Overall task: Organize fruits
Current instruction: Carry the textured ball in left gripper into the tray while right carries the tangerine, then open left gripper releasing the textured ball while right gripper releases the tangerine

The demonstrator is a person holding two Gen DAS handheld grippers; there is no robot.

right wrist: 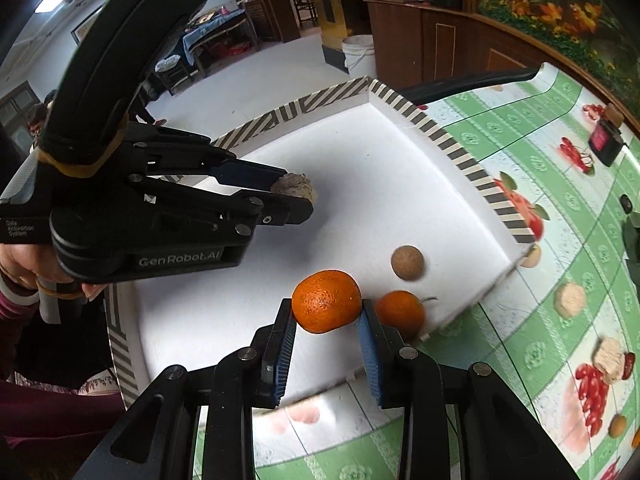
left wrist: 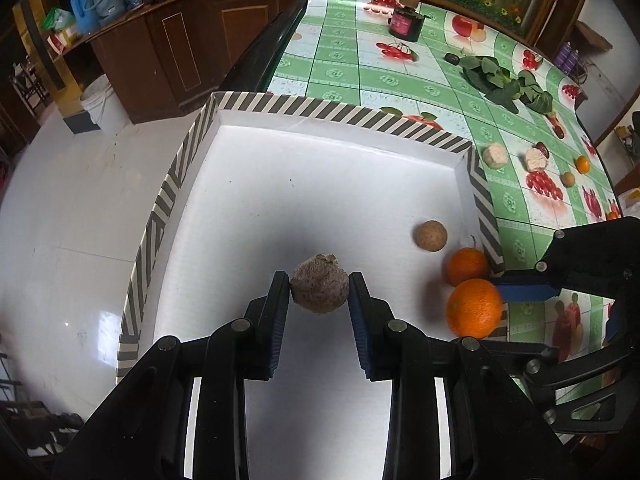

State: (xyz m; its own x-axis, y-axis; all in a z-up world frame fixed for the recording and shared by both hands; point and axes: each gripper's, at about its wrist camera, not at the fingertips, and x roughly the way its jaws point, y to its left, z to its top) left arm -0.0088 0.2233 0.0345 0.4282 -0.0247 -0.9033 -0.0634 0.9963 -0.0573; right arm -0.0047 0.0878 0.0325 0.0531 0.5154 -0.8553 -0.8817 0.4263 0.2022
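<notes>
My left gripper is shut on a rough brownish-pink lychee-like fruit, held above the floor of a white tray with a black-and-white striped rim. In the right wrist view the same left gripper and its fruit hang over the tray's left part. My right gripper is shut on an orange tangerine above the tray's near edge; that tangerine also shows in the left wrist view. A second tangerine and a round brown fruit lie in the tray.
The tray rests on a table with a green fruit-print cloth. On the cloth lie leafy greens, a dark red-labelled box, two pale chunks, a small orange and a small brown fruit. A hand holds the left gripper.
</notes>
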